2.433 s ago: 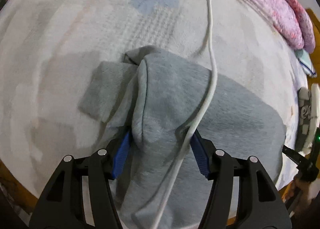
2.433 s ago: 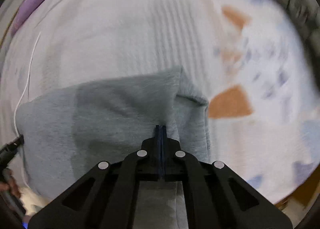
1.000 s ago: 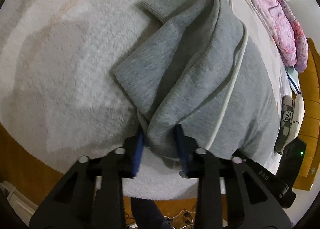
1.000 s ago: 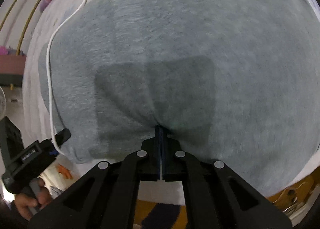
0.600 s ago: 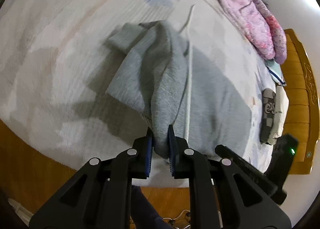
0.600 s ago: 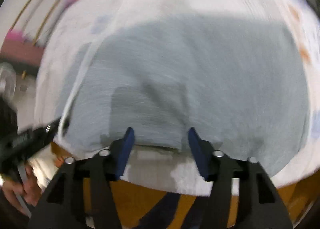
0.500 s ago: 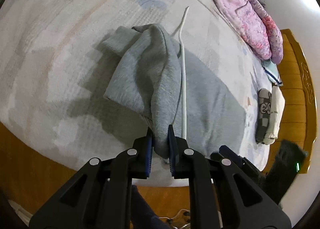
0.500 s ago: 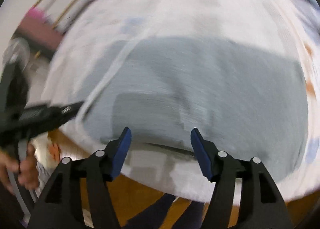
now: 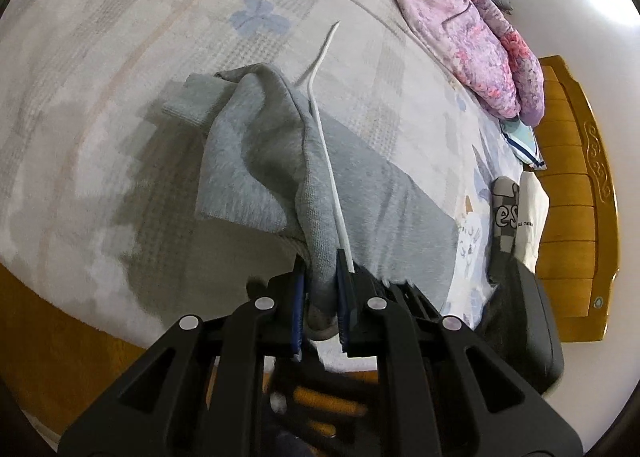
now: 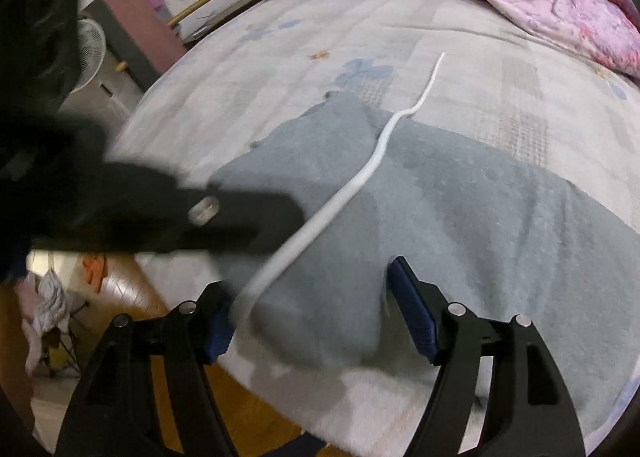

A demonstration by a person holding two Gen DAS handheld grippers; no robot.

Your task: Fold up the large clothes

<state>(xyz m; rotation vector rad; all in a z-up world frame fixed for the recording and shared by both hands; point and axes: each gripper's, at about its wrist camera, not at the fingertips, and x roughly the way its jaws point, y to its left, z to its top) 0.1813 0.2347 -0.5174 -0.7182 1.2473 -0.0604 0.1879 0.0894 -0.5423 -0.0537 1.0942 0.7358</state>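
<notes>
A grey sweatshirt (image 9: 256, 161) lies folded on the pale patterned bed, with a long white drawstring (image 9: 326, 161) running across it. My left gripper (image 9: 319, 289) is shut on a bunched fold of the sweatshirt at the bed's near edge and holds it lifted a little. In the right wrist view the sweatshirt (image 10: 460, 201) spreads flat with the drawstring (image 10: 360, 177) over it. My right gripper (image 10: 312, 305) is open and empty, just above the garment's near edge. The left gripper's black body (image 10: 160, 217) shows blurred at the left.
A pink and purple quilt (image 9: 460, 25) is heaped at the far side of the bed. Folded clothes (image 9: 516, 217) lie by the wooden footboard (image 9: 576, 193). A fan (image 10: 90, 53) and floor clutter (image 10: 48, 305) are left of the bed.
My right gripper let go of the sweatshirt, opened and drew back toward the bed's edge. My left gripper closed on the bunched fold and keeps holding it, lifted.
</notes>
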